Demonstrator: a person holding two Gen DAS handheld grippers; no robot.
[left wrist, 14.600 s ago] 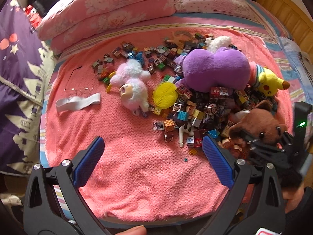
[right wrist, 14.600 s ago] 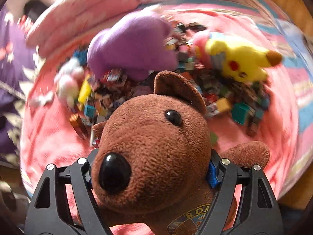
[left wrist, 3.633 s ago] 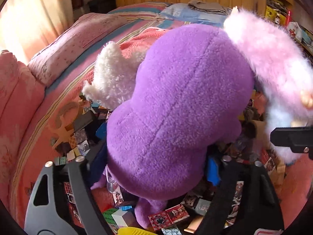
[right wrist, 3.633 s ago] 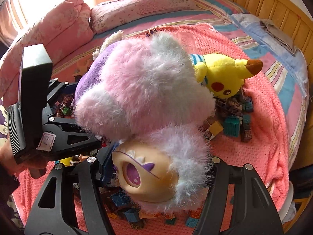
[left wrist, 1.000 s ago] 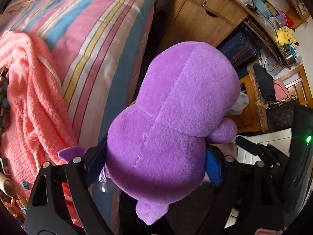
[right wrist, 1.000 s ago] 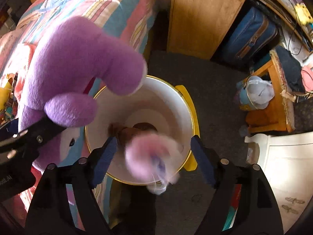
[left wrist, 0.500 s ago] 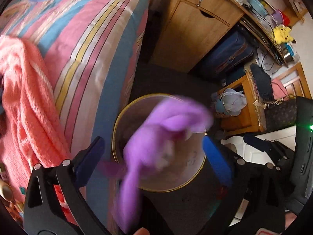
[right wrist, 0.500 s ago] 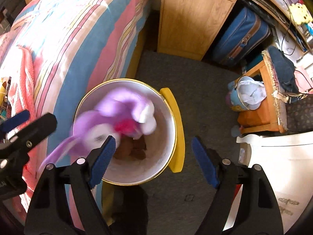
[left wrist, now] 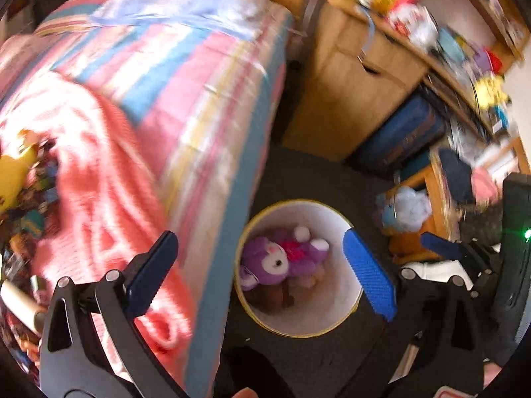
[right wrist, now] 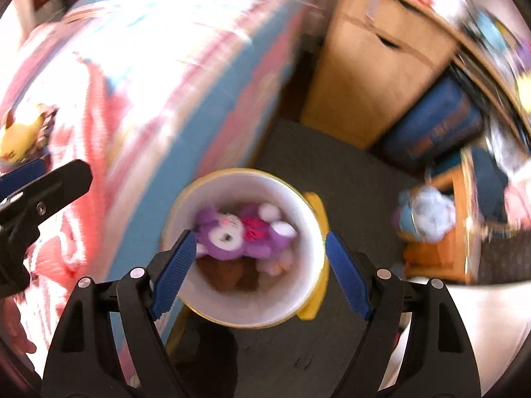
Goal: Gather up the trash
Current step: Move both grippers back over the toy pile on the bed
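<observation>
A white bin point(left wrist: 318, 318) point(right wrist: 308, 232) with a yellow rim stands on the dark floor beside the bed. Inside it lies the purple plush point(left wrist: 282, 260) point(right wrist: 239, 232) face up, on top of a brown toy point(right wrist: 229, 273) and a pale pink one point(right wrist: 275, 265). My left gripper point(left wrist: 260, 265) hangs open above the bin, nothing between its blue pads. My right gripper point(right wrist: 259, 260) is open too, straddling the bin from above; it also shows at the right edge of the left wrist view. A yellow plush point(left wrist: 10, 182) point(right wrist: 20, 137) lies on the pink blanket among small cubes.
The bed with a striped sheet point(left wrist: 186, 76) and pink blanket point(left wrist: 99, 205) fills the left. A wooden cabinet point(left wrist: 348, 76), a blue suitcase point(left wrist: 401, 139) and a small stool with bags point(right wrist: 431, 229) crowd the right. A yellow lid point(right wrist: 315, 255) hangs at the bin's side.
The purple plush, falling half a second ago, has landed in the bin. Both grippers stay open and both views have swung toward the bed.
</observation>
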